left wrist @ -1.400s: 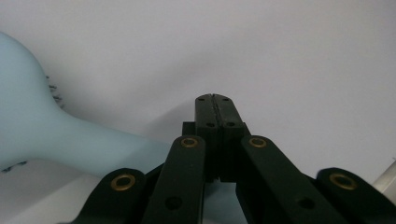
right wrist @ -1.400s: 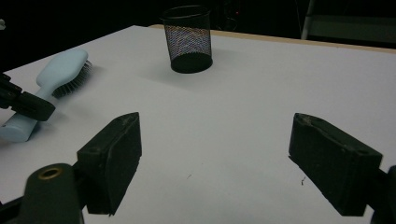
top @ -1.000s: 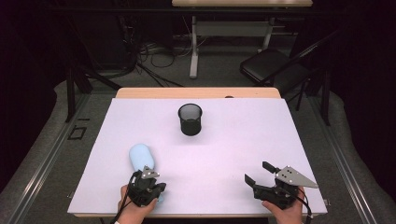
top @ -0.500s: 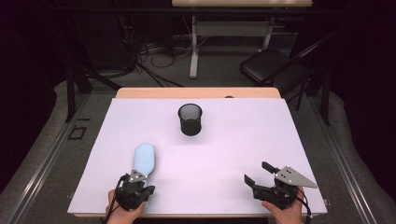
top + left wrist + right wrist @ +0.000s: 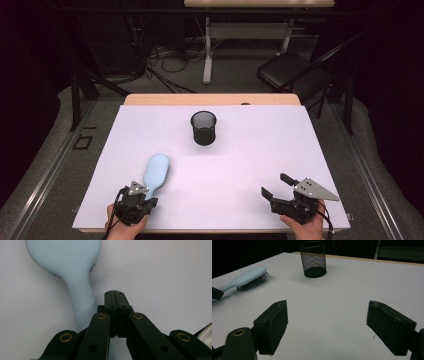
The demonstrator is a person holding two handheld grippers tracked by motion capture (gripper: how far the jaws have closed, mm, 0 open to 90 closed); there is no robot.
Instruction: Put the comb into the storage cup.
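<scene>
Hairbrush [image 5: 156, 173] on white table [image 5: 250, 160]

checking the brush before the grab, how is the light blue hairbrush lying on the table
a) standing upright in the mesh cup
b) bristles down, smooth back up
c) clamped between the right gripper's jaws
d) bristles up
b: the hairbrush lies flat on the table with its bristles against the surface and its smooth back up, well apart from the mesh cup.

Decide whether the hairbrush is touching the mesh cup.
Apart. The high view shows bare table between the hairbrush and the mesh cup; the right gripper view shows the same gap.
</scene>
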